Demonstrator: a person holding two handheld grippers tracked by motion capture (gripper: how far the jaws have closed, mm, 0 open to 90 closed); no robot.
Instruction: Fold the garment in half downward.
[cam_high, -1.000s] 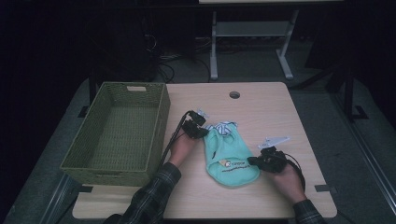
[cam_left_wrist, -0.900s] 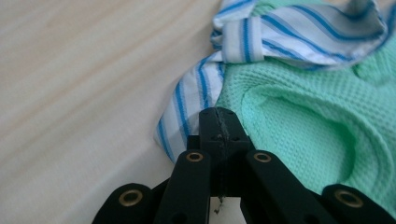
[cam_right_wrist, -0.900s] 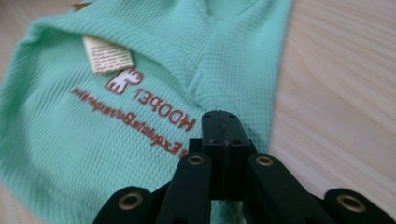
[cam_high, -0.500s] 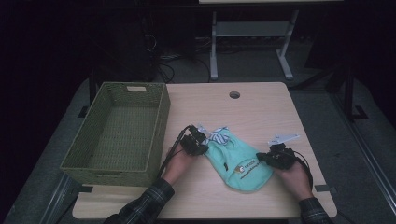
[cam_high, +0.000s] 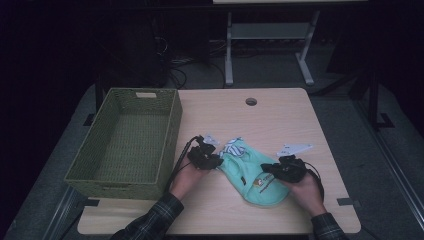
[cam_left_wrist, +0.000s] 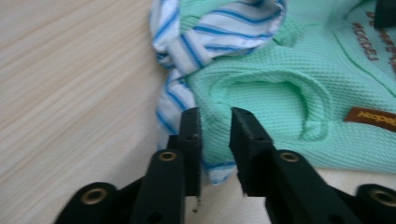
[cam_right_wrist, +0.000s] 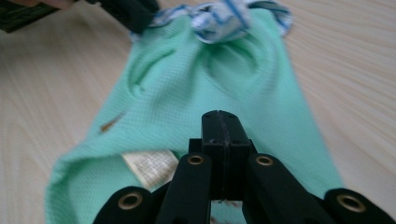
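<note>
A mint waffle-knit cloth garment with striped smooth collar is seen ahead of matt black plastic jaws, on matt wood-grain table.

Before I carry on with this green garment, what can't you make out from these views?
- Right gripper: jaws shut; in the right gripper view they hide any green garment fabric caught between them.
- Printed lettering: cut by the left gripper view's edge, unreadable.
- Woven basket: near inside wall hidden in the high view.
</note>
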